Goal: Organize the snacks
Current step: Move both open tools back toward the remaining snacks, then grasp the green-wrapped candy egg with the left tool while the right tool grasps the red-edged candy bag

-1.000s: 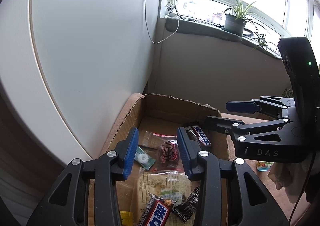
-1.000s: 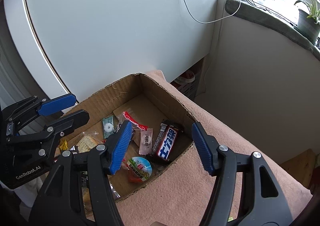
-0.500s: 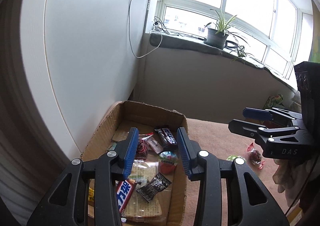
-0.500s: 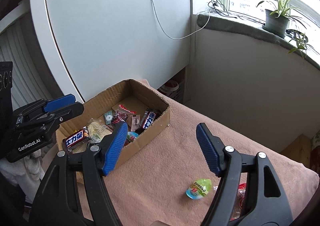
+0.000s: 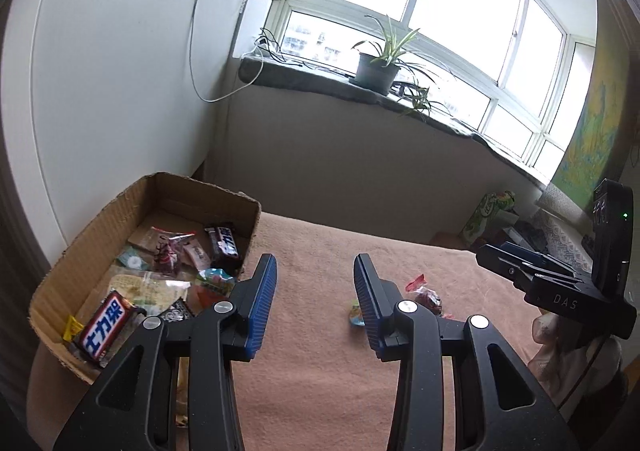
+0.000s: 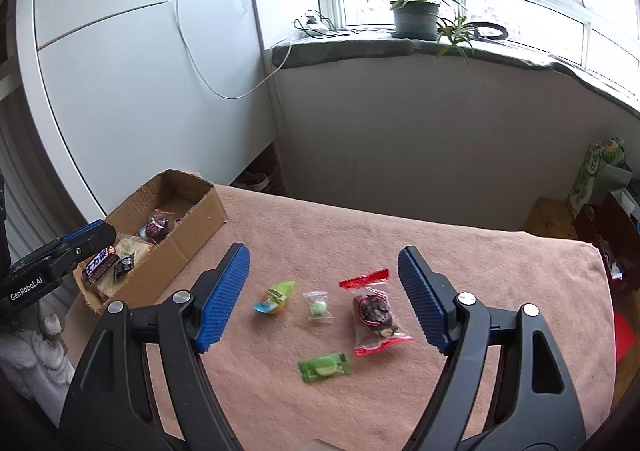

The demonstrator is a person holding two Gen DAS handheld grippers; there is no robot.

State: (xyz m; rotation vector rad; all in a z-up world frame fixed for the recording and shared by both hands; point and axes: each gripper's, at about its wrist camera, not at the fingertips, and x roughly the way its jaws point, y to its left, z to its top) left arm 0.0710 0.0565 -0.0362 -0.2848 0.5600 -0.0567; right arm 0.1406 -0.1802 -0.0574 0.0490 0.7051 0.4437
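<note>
A cardboard box [image 5: 120, 207] at the left end of the pink cloth holds several snacks, among them a chocolate bar [image 5: 106, 325]. My left gripper [image 5: 315, 271] hovers beside the box's right wall, open, with nothing between its pads. My right gripper [image 6: 323, 255] hangs over loose snacks on the cloth, its jaws opening and touching none of them. Below it lie a jelly cup [image 6: 276, 297], a clear-wrapped green candy [image 6: 319, 307], a red-edged packet [image 6: 374, 311] and a green packet [image 6: 325, 366]. The left view shows the red-edged packet [image 5: 426, 295] and, at far right, the right gripper [image 5: 540, 271].
A white cabinet [image 6: 120, 91] with a hanging cable stands behind the box [image 6: 200, 219]. A potted plant [image 6: 416, 15] sits on the window sill. The cloth-covered table [image 6: 440, 235] ends at the back and right, where a green carton [image 6: 592, 171] and dark items stand.
Both grippers have swung right, away from above the box and out over the pink cloth. The right jaws have widened. The left jaws keep the same gap.
</note>
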